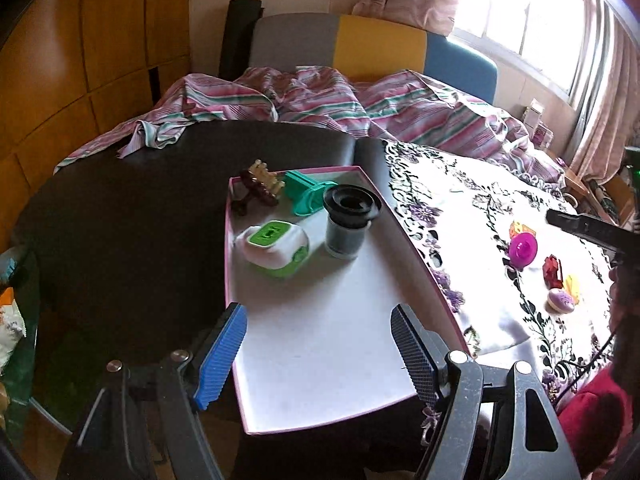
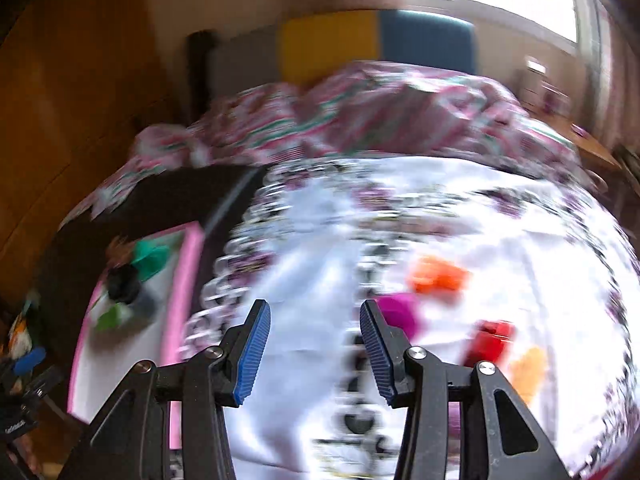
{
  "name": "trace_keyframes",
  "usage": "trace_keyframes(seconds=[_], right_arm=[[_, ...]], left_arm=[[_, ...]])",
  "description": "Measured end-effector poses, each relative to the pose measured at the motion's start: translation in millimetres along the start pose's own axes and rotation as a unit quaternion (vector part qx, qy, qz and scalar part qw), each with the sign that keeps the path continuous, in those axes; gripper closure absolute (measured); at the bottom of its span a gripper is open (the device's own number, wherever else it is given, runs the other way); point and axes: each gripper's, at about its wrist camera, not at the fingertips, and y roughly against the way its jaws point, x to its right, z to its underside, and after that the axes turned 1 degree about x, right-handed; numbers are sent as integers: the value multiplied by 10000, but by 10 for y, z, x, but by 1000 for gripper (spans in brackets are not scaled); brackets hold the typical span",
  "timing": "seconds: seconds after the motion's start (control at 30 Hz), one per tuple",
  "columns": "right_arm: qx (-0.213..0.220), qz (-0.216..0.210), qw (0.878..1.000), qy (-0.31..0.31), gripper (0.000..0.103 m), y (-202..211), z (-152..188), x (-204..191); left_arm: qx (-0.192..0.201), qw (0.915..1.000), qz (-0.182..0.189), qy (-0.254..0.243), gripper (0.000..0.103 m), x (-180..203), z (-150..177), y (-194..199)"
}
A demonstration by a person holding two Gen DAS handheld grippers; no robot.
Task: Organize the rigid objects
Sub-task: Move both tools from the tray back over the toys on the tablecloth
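A pink-rimmed white tray (image 1: 320, 344) holds a green-and-white box (image 1: 274, 250), a black cup (image 1: 348, 220), a teal piece (image 1: 308, 194) and a brown hair clip (image 1: 260, 186). My left gripper (image 1: 318, 326) is open and empty over the tray's near end. On the floral cloth lie a magenta disc (image 1: 523, 249), a red piece (image 1: 553, 270), a yellow piece (image 1: 573, 285) and a purple oval (image 1: 561, 300). My right gripper (image 2: 314, 328) is open and empty above the cloth; its view is blurred, with the magenta disc (image 2: 400, 314), an orange piece (image 2: 438, 278) and the red piece (image 2: 490, 340) just ahead to the right.
The tray sits on a dark round table (image 1: 120, 224). The floral cloth (image 1: 480, 220) covers the right side. A striped bedspread (image 1: 320, 100) and a colored headboard (image 1: 376, 46) lie behind. The right gripper's body (image 1: 592, 228) shows at the left wrist view's right edge.
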Motion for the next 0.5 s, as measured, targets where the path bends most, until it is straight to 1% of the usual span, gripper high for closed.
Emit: trace_keyframes(seconds=[0.1, 0.17, 0.3, 0.33, 0.37, 0.4, 0.5], right_arm=[[133, 381, 9977, -545, 56, 97, -17, 481], [236, 672, 9929, -956, 55, 143, -1, 791], [366, 1031, 9784, -1751, 54, 169, 117, 1308], [355, 1052, 9732, -2014, 54, 168, 166, 1423], [330, 922, 9671, -2348, 54, 167, 201, 1541], [401, 808, 9629, -2544, 54, 197, 226, 1611], [552, 920, 9553, -2756, 52, 268, 257, 1689]], left_arm=[[-63, 9999, 45, -131, 29, 78, 2, -29], [-58, 9998, 90, -166, 29, 127, -12, -33], [-60, 9993, 259, -268, 29, 245, -58, -43], [-67, 9991, 299, -289, 29, 270, -69, -48], [-84, 9988, 361, -320, 29, 317, -88, -57], [-85, 9986, 399, -345, 29, 365, -103, -64], [-118, 9972, 559, -488, 29, 567, -157, -109]])
